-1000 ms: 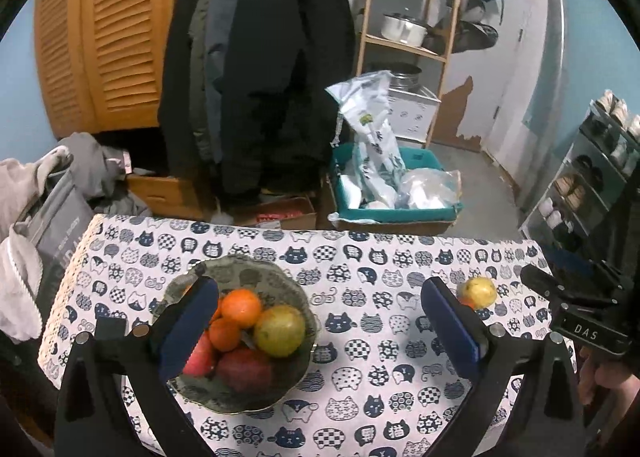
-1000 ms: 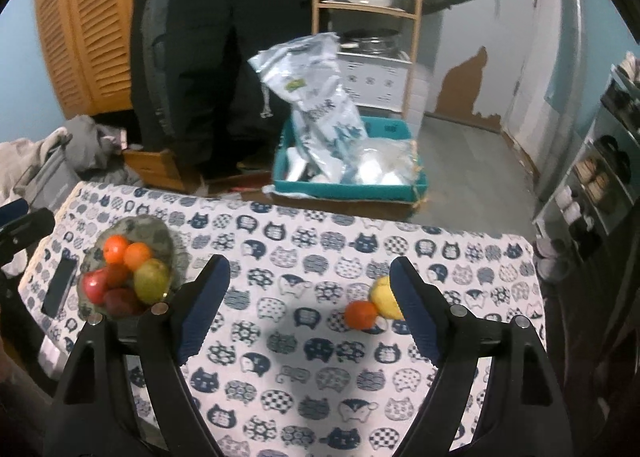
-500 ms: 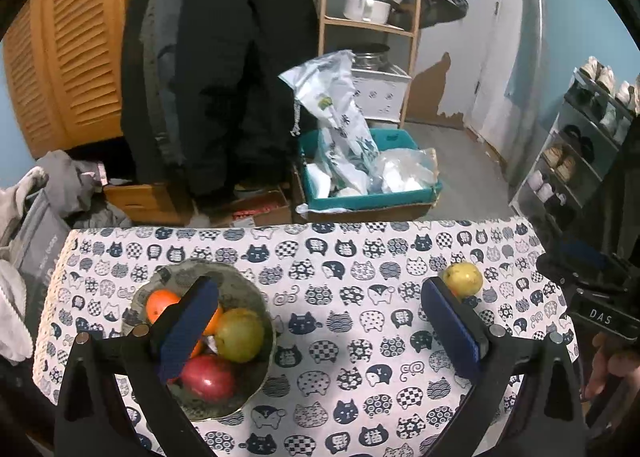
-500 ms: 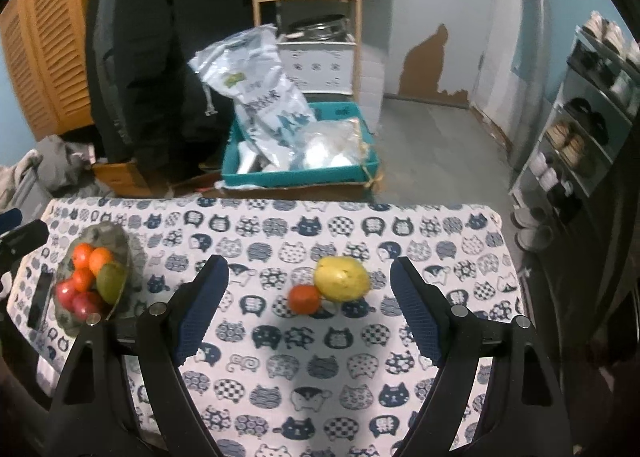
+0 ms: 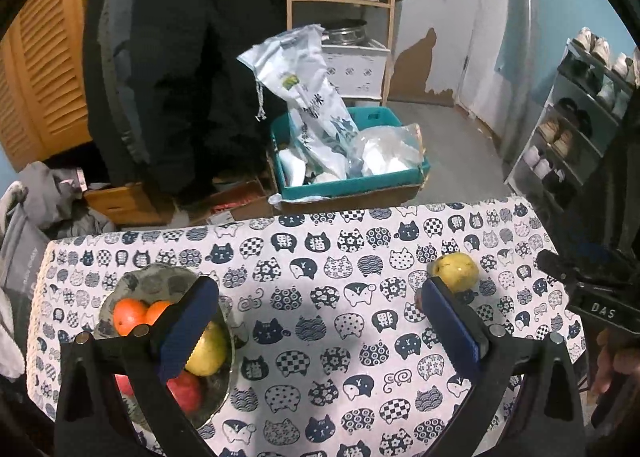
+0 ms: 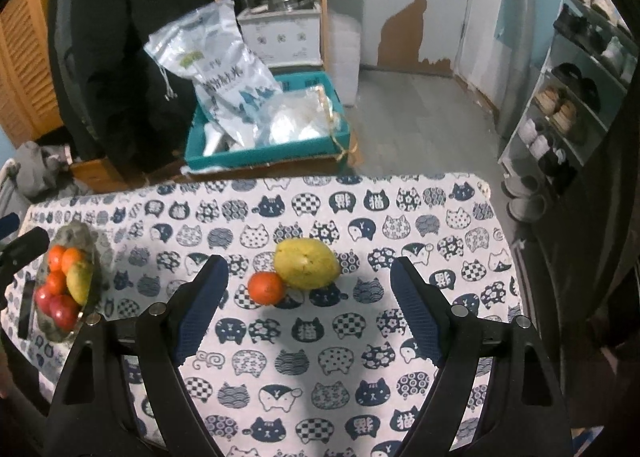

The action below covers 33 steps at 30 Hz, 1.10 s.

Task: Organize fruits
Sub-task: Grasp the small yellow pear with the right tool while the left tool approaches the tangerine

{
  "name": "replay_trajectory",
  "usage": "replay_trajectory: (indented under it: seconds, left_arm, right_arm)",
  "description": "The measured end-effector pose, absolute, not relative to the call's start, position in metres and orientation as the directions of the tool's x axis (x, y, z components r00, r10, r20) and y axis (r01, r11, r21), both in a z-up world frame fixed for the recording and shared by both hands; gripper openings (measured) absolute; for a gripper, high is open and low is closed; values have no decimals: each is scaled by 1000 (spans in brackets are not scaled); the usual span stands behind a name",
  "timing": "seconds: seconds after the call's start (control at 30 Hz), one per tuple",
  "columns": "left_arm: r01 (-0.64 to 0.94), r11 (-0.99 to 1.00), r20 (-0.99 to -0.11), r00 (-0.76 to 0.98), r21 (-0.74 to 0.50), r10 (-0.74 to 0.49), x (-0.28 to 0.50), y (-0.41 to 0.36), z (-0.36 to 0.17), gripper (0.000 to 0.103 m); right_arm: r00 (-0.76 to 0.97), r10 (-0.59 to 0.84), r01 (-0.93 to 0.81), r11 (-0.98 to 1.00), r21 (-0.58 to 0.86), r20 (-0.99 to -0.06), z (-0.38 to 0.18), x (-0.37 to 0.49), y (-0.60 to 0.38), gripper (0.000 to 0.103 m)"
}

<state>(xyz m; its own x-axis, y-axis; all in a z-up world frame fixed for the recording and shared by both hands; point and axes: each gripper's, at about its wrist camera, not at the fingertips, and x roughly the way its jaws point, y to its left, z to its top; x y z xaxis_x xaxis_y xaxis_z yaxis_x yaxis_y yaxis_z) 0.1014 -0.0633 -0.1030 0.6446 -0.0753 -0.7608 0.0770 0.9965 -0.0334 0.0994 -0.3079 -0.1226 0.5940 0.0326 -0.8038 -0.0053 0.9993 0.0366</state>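
Right gripper (image 6: pixel 308 307) wide open, empty, above touching orange (image 6: pixel 266 287) and yellow pear (image 6: pixel 307 263); left gripper (image 5: pixel 320 331) wide open, empty.

I saw a matt printed cloth (image 6: pixel 400 217) over the table. On it, the pear (image 6: pixel 306 263) had a smooth, dull skin; the orange (image 6: pixel 266 287) touching it looked faintly glossy. My gripper pads (image 6: pixel 414 317) were ridged blue rubber on matt black plastic.
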Motion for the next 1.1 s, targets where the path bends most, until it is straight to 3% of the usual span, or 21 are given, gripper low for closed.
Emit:
replay_trajectory:
  seconds: [0.77, 1.1]
  left_arm:
    - [101, 993, -885, 454, -62, -101, 191, -94, -217, 102]
    - [82, 992, -908, 400, -100, -125, 206, -96, -246, 102]
  right_arm:
    - [339, 93, -21, 996, 92, -936, -255, 193, -304, 82]
    - [321, 126, 0, 991, 133, -939, -278, 205, -308, 83]
